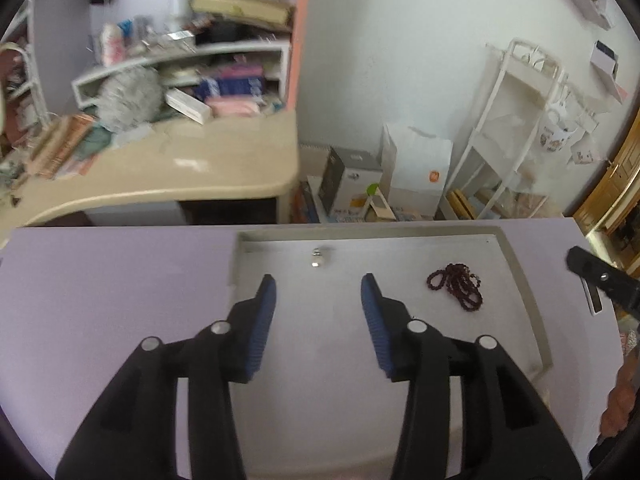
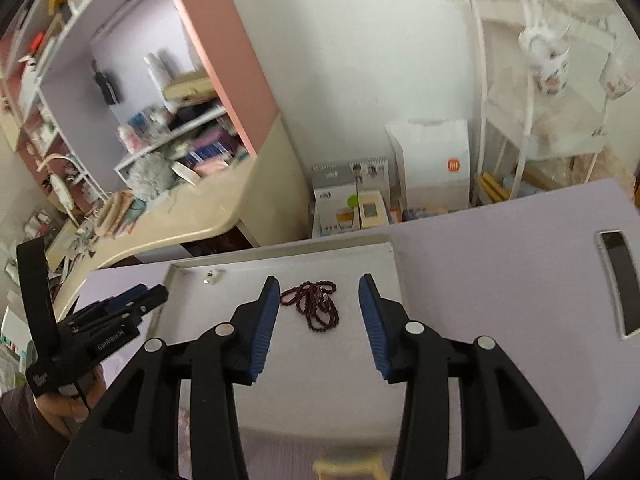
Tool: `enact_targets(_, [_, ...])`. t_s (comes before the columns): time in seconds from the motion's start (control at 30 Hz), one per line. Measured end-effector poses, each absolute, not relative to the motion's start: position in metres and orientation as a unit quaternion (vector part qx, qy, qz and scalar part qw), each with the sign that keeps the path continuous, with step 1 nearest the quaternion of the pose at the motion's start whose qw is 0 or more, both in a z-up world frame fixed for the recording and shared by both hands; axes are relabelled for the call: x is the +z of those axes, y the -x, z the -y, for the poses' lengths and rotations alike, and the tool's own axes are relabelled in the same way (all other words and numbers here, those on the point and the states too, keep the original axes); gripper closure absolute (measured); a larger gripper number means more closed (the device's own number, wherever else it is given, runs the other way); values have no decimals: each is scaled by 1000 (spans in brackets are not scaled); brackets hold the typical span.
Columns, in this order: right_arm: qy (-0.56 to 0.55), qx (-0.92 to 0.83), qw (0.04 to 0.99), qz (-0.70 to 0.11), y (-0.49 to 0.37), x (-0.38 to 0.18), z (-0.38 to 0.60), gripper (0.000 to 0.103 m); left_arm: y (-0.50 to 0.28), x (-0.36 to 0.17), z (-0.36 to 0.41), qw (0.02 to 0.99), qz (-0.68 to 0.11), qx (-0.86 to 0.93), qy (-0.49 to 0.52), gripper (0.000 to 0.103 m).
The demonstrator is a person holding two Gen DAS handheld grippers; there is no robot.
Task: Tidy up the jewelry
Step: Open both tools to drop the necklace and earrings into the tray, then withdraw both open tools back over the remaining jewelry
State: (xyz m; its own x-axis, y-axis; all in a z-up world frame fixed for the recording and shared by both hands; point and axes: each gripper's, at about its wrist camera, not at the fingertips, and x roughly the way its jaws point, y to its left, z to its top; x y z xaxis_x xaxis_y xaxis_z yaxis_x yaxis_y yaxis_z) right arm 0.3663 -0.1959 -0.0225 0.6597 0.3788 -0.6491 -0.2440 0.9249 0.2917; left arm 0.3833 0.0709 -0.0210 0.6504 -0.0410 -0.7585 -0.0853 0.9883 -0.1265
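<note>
A dark red bead necklace (image 1: pixel 456 285) lies coiled on a shallow grey metal tray (image 1: pixel 532 308) on the lilac table; it also shows in the right wrist view (image 2: pixel 314 305). A small silver trinket (image 1: pixel 317 258) sits near the tray's far left corner, also visible in the right wrist view (image 2: pixel 211 277). My left gripper (image 1: pixel 318 292) is open and empty above the tray, left of the necklace. My right gripper (image 2: pixel 318 290) is open and empty, with the necklace lying just ahead between its fingers. The left gripper also shows at the left in the right wrist view (image 2: pixel 136 300).
A phone (image 2: pixel 620 280) lies on the table right of the tray (image 2: pixel 280 258). Beyond the table's far edge are a cluttered beige desk (image 1: pixel 180 176), boxes and a white bag (image 2: pixel 436 164) on the floor, and a white rack (image 1: pixel 516 120).
</note>
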Motion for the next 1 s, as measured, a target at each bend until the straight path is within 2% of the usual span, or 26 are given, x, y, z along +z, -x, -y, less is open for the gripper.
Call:
enact_targets(0.13, [-85,175,918,-345,-324,-7,205,60,-330,1,-79,918,-391,30,60,51])
enact_targets(0.2, [-83,175,923,-333,-296,-3,211,60,-302,8,-80,923,-379,42,46,44])
enact_targets(0.37, [-90,171,924,-329,-234,-12,222,60,-216,16,-78,931,-361,47,35,38])
enact_targets(0.6, [-94,147,918,-355,-165,-56,233,60,-119,-2,-49,931,-362,24,38,33])
enact_targets(0.87, [-87,123,927,-344,-122,-90,241,60,-67,-38,-22,928,-367,18,51,32])
enact_targets(0.93, [-79,114,929,-342,-120,-96,241,55,-60,-42,-19,930,-363,17,55,32])
enact_targets(1.0, [-74,104,932,-341,-122,-101,240,33,-54,-45,-18,932,-357,19,59,28])
